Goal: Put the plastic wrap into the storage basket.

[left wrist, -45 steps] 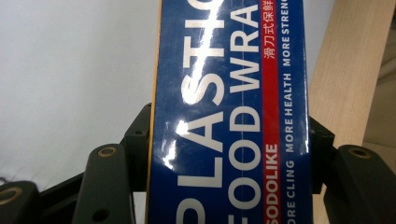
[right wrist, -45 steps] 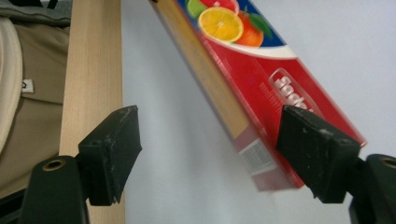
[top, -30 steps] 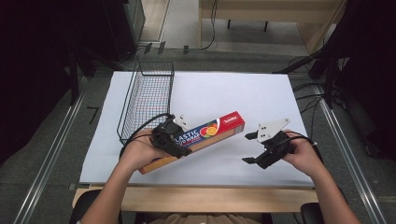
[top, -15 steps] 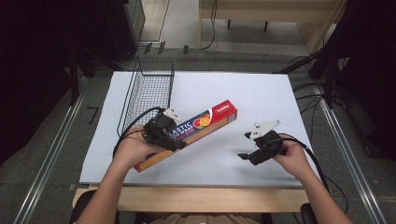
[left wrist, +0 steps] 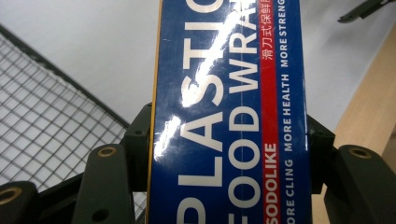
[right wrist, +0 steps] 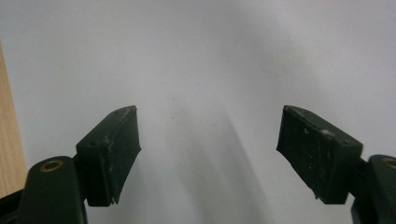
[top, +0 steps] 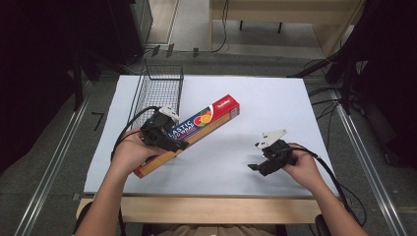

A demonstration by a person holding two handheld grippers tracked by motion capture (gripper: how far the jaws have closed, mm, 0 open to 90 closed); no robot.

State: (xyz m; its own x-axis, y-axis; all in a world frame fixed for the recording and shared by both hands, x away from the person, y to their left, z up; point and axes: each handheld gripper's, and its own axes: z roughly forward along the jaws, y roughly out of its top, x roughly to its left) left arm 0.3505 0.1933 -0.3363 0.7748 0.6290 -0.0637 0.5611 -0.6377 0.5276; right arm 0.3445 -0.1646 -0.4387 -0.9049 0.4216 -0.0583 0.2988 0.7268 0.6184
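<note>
White sheeting [top: 275,103] covers the table, with a wooden edge [top: 216,209] along the near side and dark floor and cables around it; a wire basket [top: 160,93] stands at the far left of the sheet, and nothing can be seen inside it through the mesh. Just right of the basket, the food-wrap box [top: 209,118] slants from near left to far right, its far red end raised toward the middle of the sheet; the left gripper [top: 164,135] clamps it across its width near the lower half, jaws closed tight on both long sides, as the left gripper view shows with the blue label [left wrist: 229,112] between the black jaws and the mesh [left wrist: 51,116] off to the left. Well apart, at the near right, the right gripper [top: 260,160] hangs low over bare sheet [right wrist: 201,56]; its jaws stand wide apart with nothing between them.
</note>
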